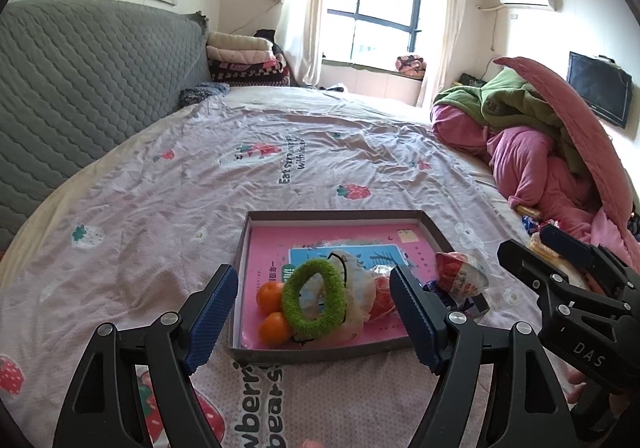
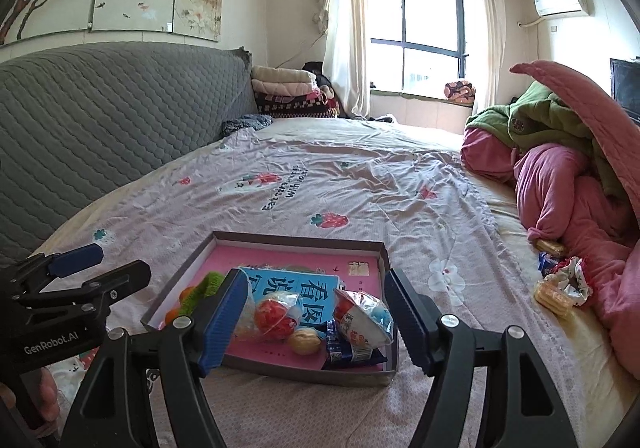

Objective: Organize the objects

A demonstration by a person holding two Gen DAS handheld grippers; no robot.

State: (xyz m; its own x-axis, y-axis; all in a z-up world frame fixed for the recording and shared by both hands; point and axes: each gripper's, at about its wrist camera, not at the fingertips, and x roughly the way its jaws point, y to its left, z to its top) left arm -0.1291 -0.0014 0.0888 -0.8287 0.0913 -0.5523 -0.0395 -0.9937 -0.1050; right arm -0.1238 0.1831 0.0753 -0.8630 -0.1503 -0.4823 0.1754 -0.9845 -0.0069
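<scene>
A shallow grey box (image 1: 338, 213) with a pink bottom lies on the bed; it also shows in the right wrist view (image 2: 296, 236). In it are two small oranges (image 1: 269, 298), a green fuzzy ring (image 1: 314, 300), a blue book (image 2: 296, 288), a red snack in clear wrap (image 2: 274, 314), a white and red packet (image 2: 362, 314), a round bun (image 2: 305, 342) and a blue wrapper (image 2: 340, 354). My left gripper (image 1: 312, 322) is open and empty just before the box. My right gripper (image 2: 316, 324) is open and empty over the box's near right part.
Biscuit packs (image 2: 554, 294) and a patterned scrunchie (image 2: 574, 280) lie on the bed at the right, beside a pile of pink and green bedding (image 2: 560, 168). A grey quilted headboard (image 2: 100, 120) runs along the left. Folded blankets (image 2: 288, 92) sit at the far end.
</scene>
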